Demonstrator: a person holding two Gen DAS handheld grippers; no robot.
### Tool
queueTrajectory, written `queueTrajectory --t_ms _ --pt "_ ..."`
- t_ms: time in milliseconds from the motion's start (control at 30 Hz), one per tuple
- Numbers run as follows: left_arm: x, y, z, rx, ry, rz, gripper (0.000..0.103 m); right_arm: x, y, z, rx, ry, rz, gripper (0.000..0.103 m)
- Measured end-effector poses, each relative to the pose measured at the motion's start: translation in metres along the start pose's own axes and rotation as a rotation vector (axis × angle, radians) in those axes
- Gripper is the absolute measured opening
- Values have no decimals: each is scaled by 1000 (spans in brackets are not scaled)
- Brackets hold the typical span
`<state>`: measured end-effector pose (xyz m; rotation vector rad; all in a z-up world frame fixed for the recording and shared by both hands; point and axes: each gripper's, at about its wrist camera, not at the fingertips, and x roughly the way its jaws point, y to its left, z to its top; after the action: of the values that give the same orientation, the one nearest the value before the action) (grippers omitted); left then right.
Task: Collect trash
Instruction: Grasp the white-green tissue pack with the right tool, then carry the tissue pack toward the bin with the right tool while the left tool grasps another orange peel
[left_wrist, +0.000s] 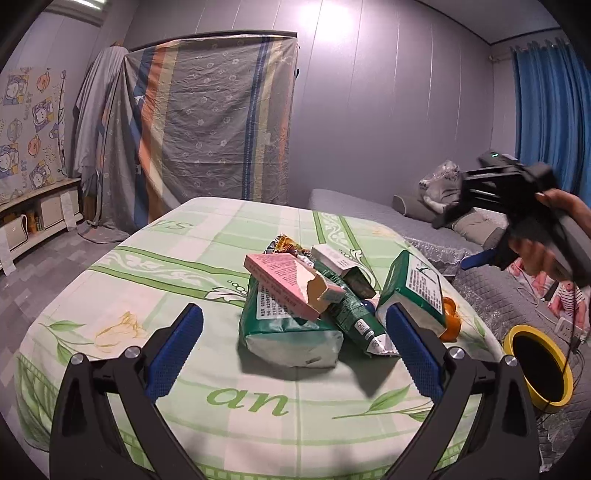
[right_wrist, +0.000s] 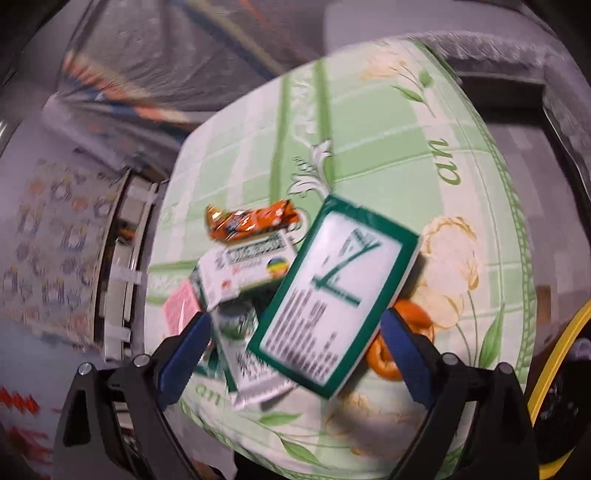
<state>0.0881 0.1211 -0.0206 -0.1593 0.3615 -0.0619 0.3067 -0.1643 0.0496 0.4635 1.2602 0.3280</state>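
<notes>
A heap of trash lies on the table with the green floral cloth (left_wrist: 147, 295): a torn pink box (left_wrist: 284, 280), a big green-and-white bag (left_wrist: 284, 325), a white-green carton (left_wrist: 340, 262), a green-framed pack (left_wrist: 413, 291) and orange peel (left_wrist: 450, 317). My left gripper (left_wrist: 295, 350) is open just in front of the heap, nothing between its pads. A hand holds my right gripper (left_wrist: 458, 240) in the air off the table's right side. The blurred right wrist view looks down on the green-framed pack (right_wrist: 332, 295), the orange peel (right_wrist: 410, 314) and an orange snack wrapper (right_wrist: 251, 219); the right gripper (right_wrist: 295, 350) is open above them, touching nothing.
A yellow-rimmed black bin (left_wrist: 517, 330) stands by the table's right edge, its rim (right_wrist: 557, 362) also at the right in the right wrist view. Behind it runs a grey-covered bed (left_wrist: 369, 210). A cloth-draped wardrobe (left_wrist: 207, 129) and a low shelf (left_wrist: 37, 214) stand beyond.
</notes>
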Motion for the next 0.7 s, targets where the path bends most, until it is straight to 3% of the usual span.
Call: queueTrajectory --t_ms 200,333,700 --pt "-4 5 -5 0 -9 7 95 39 -22 32 142 114 -164 90" --pt "-4 10 -5 -12 -19 12 95 63 -35 36 226 215 -164 90" --pt "-1 11 -7 -11 -9 30 95 88 -20 49 134 233 -246 92"
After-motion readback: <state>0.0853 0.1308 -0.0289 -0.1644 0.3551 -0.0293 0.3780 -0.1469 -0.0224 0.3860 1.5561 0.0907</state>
